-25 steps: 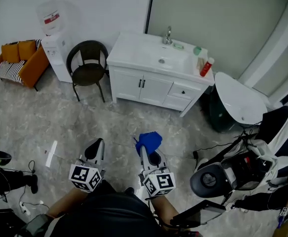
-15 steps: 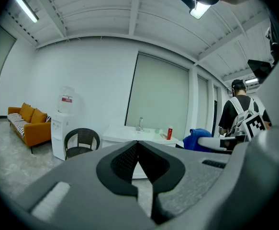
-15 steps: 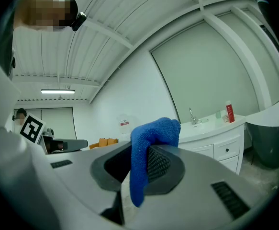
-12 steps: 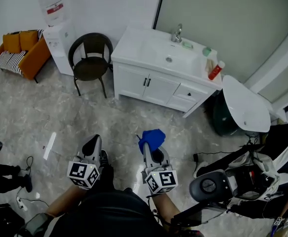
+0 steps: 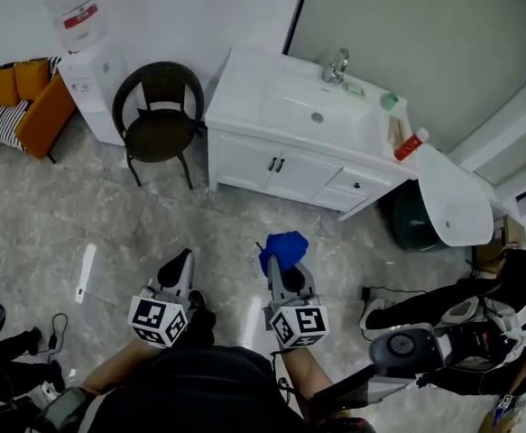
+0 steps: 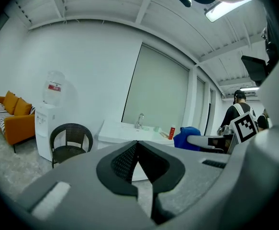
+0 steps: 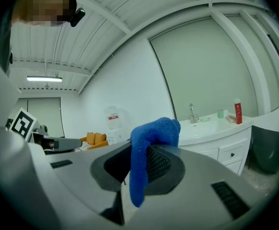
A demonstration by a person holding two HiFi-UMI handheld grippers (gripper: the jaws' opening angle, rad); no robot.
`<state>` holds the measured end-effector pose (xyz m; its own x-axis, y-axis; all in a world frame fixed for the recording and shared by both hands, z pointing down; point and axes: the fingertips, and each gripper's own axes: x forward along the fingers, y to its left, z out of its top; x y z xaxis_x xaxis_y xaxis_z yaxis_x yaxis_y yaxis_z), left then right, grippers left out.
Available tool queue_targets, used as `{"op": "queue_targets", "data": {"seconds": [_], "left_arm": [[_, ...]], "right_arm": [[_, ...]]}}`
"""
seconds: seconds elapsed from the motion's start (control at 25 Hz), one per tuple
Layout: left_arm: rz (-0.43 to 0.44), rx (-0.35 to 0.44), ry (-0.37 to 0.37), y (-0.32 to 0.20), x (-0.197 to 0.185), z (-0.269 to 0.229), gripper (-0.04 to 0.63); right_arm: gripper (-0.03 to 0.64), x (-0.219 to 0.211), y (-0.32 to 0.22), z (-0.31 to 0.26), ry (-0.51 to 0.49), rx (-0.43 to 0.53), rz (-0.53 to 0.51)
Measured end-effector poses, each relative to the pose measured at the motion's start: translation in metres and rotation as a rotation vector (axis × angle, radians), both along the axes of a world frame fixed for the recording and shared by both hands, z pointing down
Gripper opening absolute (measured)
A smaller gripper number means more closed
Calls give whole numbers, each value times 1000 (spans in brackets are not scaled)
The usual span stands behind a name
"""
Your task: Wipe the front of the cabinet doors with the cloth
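Observation:
A white vanity cabinet [image 5: 285, 165] with two doors [image 5: 244, 159] and drawers stands against the far wall, some way ahead of both grippers. My right gripper [image 5: 279, 262] is shut on a blue cloth [image 5: 284, 247], which bunches up over its tips; the cloth [image 7: 146, 147] hangs between the jaws in the right gripper view. My left gripper [image 5: 178, 267] is shut with nothing in it, held beside the right one over the floor. The cabinet [image 6: 125, 137] shows small beyond the left jaws.
A dark wicker chair [image 5: 161, 115] stands left of the cabinet, with a water dispenser [image 5: 87, 57] and an orange sofa [image 5: 19, 102] further left. A red bottle [image 5: 408, 144] sits on the countertop. A white round table [image 5: 452, 197] and seated people are at the right.
The view has shifted forward and the cabinet sits closer and more central. Both grippers keep their pose, the cloth still held in the right one.

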<state>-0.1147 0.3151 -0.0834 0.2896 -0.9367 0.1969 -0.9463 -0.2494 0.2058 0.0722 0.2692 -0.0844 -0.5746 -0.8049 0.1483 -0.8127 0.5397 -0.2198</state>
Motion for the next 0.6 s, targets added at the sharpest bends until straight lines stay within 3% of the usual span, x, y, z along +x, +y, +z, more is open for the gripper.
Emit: {"op": "queue_targets", "data": {"seconds": [0.32,0.6], "left_arm": [[52,5,-26,-64,-54,44,3],[2,-9,-61,-133,-62,80,3]], "right_arm": [[49,-54,-64,43,33,21,32],[49,-89,-132,91,54,32,-111]]}}
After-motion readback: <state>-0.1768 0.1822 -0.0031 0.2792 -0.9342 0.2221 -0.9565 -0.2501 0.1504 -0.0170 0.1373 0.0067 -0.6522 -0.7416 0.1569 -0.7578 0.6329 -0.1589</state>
